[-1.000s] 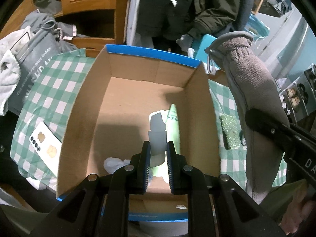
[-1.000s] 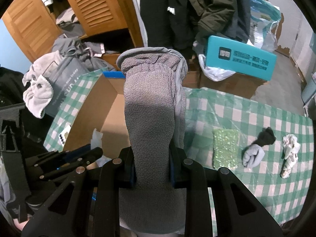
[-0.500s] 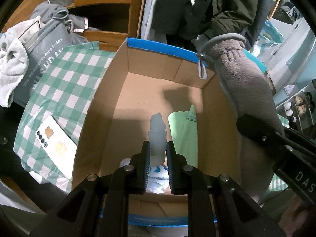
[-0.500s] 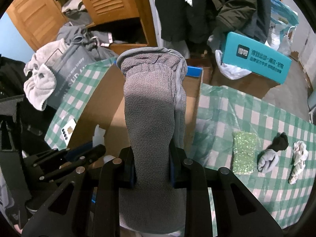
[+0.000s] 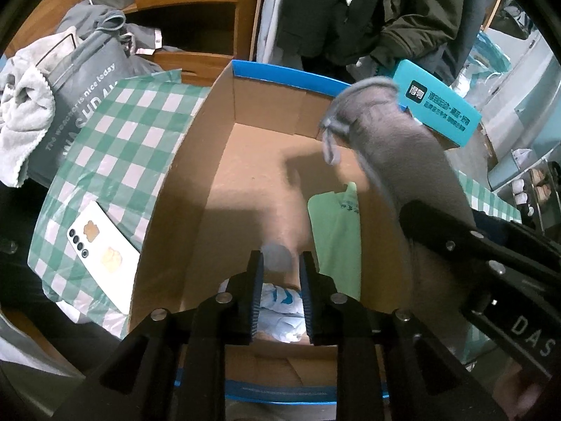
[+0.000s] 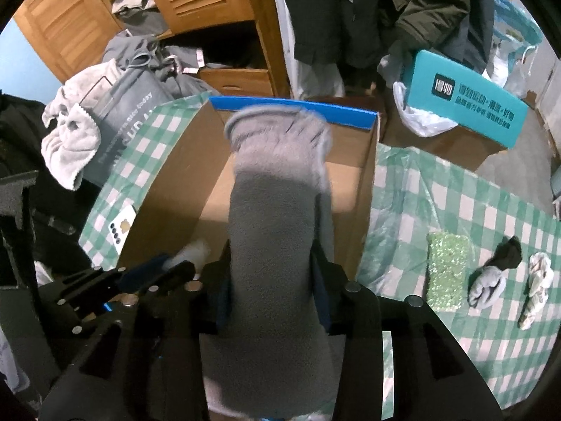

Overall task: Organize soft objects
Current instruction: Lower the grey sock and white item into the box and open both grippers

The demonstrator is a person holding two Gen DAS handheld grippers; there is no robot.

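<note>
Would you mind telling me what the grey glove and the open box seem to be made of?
The grey glove looks like fleece: a matte, napped surface with a gathered cuff and a thin edge binding. The open box appears to be plain brown cardboard, matte, with visible flap seams inside; its blue rim looks printed or taped, though I can't tell which.

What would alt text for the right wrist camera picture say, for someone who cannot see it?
A long grey fleece glove stands between the right gripper's opening jaws, above an open cardboard box with a blue rim. To the right, a green checked tablecloth holds a glittery green sponge, a grey and black sock and a crumpled white cloth.
</note>
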